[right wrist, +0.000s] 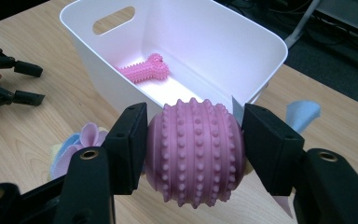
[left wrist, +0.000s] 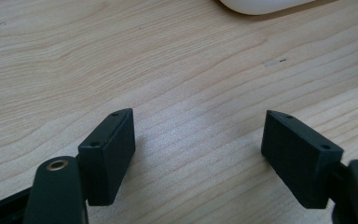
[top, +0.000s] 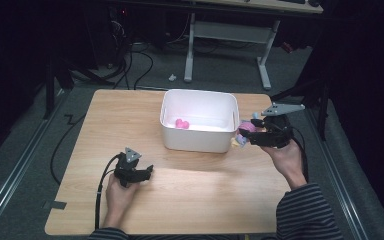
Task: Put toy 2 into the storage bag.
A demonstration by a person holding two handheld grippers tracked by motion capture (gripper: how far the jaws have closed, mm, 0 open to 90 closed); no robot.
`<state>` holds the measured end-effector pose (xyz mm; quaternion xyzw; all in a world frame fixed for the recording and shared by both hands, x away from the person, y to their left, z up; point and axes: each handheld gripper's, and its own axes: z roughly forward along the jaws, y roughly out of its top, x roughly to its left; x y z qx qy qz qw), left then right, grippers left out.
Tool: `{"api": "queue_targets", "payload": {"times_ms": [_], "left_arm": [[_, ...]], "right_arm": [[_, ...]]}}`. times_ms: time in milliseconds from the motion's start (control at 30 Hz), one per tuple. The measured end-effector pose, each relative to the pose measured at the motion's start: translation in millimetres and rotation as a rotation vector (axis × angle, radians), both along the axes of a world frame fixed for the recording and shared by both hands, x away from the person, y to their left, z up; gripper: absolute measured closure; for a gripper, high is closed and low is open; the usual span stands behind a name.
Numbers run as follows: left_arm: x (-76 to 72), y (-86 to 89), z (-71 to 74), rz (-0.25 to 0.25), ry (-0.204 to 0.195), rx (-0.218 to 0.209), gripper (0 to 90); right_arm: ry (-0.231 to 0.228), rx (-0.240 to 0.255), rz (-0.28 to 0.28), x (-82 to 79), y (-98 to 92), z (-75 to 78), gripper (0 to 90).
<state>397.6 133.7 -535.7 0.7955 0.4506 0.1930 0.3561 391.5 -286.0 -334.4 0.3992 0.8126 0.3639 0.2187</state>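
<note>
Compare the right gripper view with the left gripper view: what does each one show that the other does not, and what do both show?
Right gripper view: a studded pink ball clamped between the right gripper's fingers, a pink bone toy inside the white bin, and pastel cloth pieces on the table.

Left gripper view: the left gripper open over bare wood, nothing between its fingers.

Both: the wooden table and part of the bin.

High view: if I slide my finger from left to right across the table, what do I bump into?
Left gripper → pink bone toy inside the white bin → pink bumpy ball → right gripper, squeezing that ball.
</note>
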Motion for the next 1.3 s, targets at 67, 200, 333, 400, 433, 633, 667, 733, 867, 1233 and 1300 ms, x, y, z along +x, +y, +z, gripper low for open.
{"api": "queue_targets", "payload": {"times_ms": [67, 200, 333, 400, 433, 633, 667, 733, 867, 1233, 1300], "left_arm": [[0.0, 0.0, 0.0, 0.000, 0.000, 0.000, 26.3], [0.0, 0.0, 0.0, 0.001, 0.000, 0.000, 26.3], [0.0, 0.0, 0.0, 0.000, 0.000, 0.000, 26.3], [0.0, 0.0, 0.0, 0.000, 0.000, 0.000, 26.3], [0.0, 0.0, 0.0, 0.000, 0.000, 0.001, 26.3], [0.0, 0.0, 0.0, 0.000, 0.000, 0.000, 26.3], [0.0, 0.0, 0.0, 0.000, 0.000, 0.000, 26.3], [0.0, 0.0, 0.0, 0.000, 0.000, 0.000, 26.2], [-0.1, 0.0, 0.0, -0.001, 0.001, 0.000, 26.2], [-0.3, 0.1, 0.0, -0.002, 0.000, 0.000, 26.0], [-0.3, 0.1, 0.0, -0.002, 0.000, 0.001, 26.0]], "right_arm": [[-0.001, -0.012, 0.006, 1.6, 2.8, 2.8, 42.8], [-0.001, -0.027, 0.015, 6.7, 7.6, 7.3, 42.8], [-0.005, -0.034, 0.023, 12.2, 12.9, 12.1, 42.8], [-0.006, -0.033, 0.028, 14.6, 15.7, 14.8, 42.8], [-0.005, -0.033, 0.027, 15.6, 17.4, 16.1, 42.8], [-0.003, -0.032, 0.042, 25.8, 26.9, 20.3, 42.8], [-0.003, -0.036, 0.044, 27.4, 28.6, 21.1, 42.8], [-0.003, -0.035, 0.048, 30.4, 32.0, 22.0, 42.8], [0.011, -0.061, 0.054, 40.1, 41.4, 20.6, 42.8], [0.032, -0.075, 0.071, 63.6, 67.3, 17.9, 42.6], [0.036, -0.077, 0.074, 67.1, 71.1, 16.7, 42.6]]}}
